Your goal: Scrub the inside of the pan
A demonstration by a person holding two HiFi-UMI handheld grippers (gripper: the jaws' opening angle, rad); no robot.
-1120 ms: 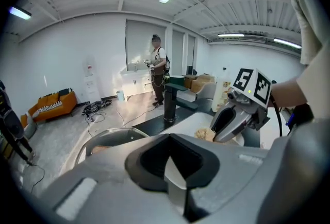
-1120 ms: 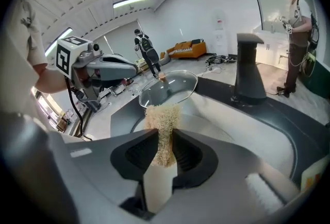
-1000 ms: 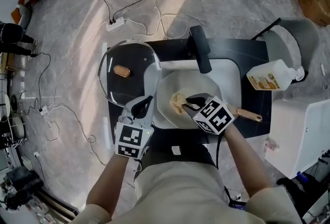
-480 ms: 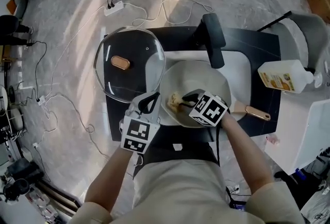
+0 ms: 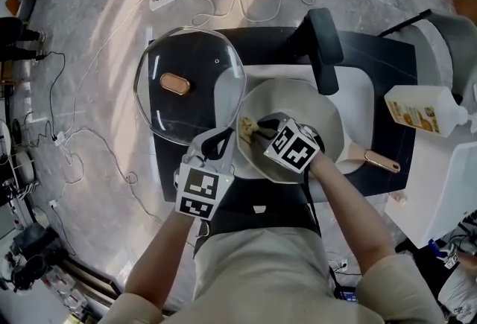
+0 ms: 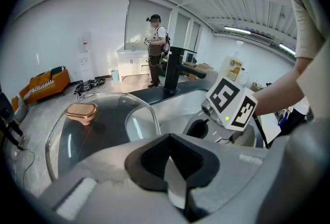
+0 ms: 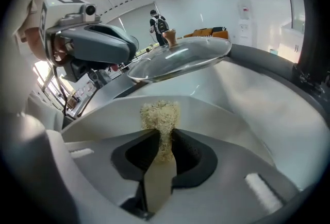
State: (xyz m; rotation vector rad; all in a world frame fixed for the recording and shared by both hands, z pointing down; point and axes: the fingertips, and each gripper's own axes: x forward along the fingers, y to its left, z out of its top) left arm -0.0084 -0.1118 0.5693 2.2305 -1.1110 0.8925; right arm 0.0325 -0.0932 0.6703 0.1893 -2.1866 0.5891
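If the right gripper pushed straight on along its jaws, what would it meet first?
Probably the inner wall of the pale round pan: the beige fibrous scrubbing pad clamped in the right gripper would touch it first, though depth is unclear.

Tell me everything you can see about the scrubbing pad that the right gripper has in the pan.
The scrubbing pad is a pale tan wad of coarse, fibrous stuff, frayed at its edges. The right gripper has its jaws shut on the pad's lower part, so the bushy top stands out past the fingertips. It sits inside the pale pan, low against the left part of its inner wall, and looks pressed to that wall.
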